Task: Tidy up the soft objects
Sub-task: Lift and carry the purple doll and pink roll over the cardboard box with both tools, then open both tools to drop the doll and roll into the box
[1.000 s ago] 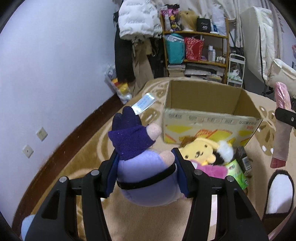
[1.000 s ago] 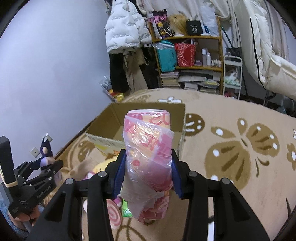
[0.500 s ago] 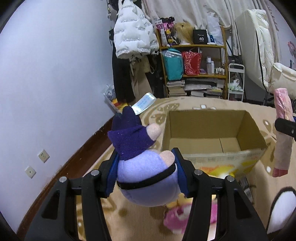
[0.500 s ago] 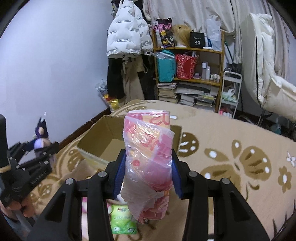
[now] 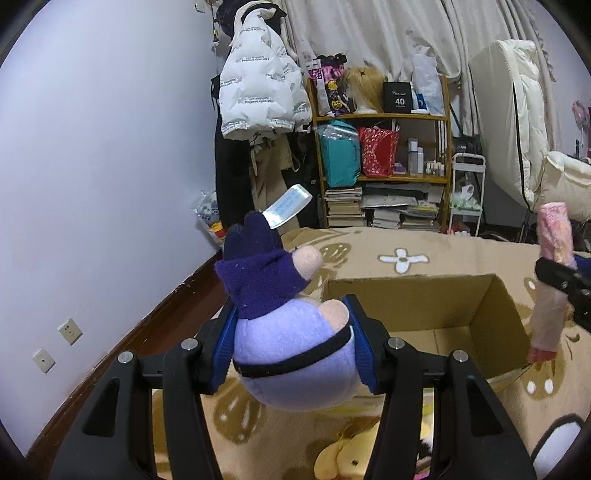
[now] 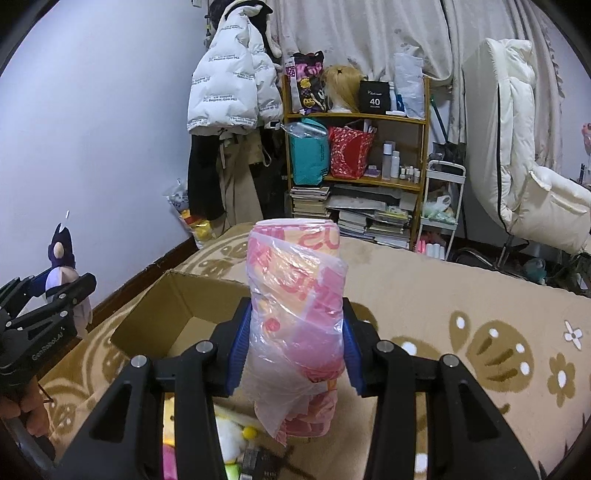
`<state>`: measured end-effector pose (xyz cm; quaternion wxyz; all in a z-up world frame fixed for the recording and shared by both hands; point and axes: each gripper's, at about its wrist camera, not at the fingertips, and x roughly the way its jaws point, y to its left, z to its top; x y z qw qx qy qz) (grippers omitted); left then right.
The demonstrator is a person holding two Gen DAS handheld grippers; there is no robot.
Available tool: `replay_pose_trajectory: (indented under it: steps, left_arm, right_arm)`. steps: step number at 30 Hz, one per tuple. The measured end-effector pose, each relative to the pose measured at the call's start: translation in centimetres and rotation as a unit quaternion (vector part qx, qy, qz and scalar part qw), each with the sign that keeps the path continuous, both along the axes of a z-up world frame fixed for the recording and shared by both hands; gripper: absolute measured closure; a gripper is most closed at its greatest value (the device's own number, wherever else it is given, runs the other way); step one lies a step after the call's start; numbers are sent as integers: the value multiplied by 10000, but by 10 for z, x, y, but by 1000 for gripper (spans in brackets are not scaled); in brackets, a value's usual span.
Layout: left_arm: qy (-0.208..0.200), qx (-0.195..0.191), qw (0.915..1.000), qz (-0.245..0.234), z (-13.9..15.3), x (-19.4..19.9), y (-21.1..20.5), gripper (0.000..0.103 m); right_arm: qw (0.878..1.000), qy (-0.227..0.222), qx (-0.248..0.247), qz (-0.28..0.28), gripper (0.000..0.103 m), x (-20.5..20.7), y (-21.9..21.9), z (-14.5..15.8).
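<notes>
My left gripper (image 5: 293, 338) pinches a soft lilac plush toy w/ dark purple hood (image 5: 284, 325), held above the near-left corner of the open brown cardboard box (image 5: 417, 306). My right gripper (image 6: 293, 341) squeezes a pink plastic-wrapped soft roll (image 6: 295, 306) above the box's right side.

A room in a home, white puffy coat (image 5: 258, 92) hanging by the wall, wooden shelf (image 6: 356, 118) full of bags, bottles and piled books, curtains (image 5: 369, 33) behind, tan flower carpet (image 6: 480, 314) on the floor, soft toys (image 5: 347, 458) lying about
</notes>
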<state>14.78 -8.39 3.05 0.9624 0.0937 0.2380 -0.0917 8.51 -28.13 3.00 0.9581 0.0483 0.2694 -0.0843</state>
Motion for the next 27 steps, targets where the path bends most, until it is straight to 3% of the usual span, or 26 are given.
replay_pose_trajectory:
  steps: [14,21,27]
  left_arm:
    - [282,-163,9983,-494,-18,17,-24,49]
    - [653,-97,9948,-776,-40,21,-37,48]
    - [724,-166,9940,-799,-43,24,-39,42]
  right_arm:
    - [9996,63,243,85,56,23,-8,-20]
    - [9970,139,733,195,56,27,-18,-33]
    - [9972,162,715,175,55,28,-17,-37]
